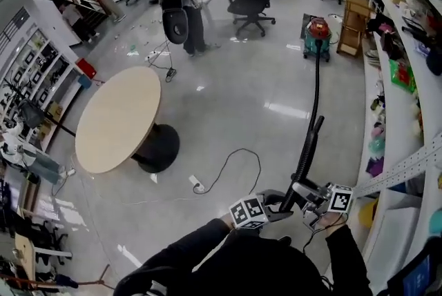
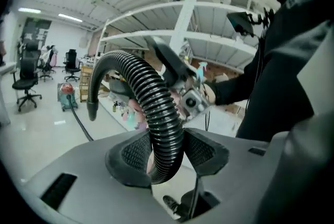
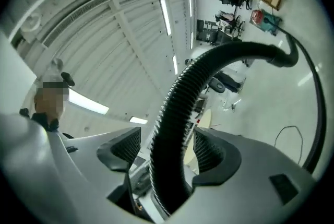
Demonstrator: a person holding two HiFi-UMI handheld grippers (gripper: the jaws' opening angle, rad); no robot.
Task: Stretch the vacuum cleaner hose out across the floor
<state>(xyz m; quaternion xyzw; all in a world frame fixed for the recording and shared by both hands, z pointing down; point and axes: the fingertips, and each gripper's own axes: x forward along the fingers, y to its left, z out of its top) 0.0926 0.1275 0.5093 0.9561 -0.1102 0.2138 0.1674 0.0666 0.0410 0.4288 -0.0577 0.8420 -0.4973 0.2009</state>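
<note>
Head view: the black ribbed vacuum hose (image 1: 309, 143) runs lengthwise from the red canister vacuum cleaner (image 1: 318, 36) toward the person. The left gripper (image 2: 166, 151) clamps its near end. The right gripper (image 3: 168, 151), just beside, straddles it with pads clear.

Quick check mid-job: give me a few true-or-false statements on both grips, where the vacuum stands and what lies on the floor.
1. The left gripper is clamped on the hose. True.
2. A white power strip lies on the floor near the round table. True.
3. The right gripper squeezes the hose. False: its jaws stand apart, with the hose running loose between them.
4. The vacuum cleaner stands against the round table. False: it stands far across the floor, beside the shelves.
</note>
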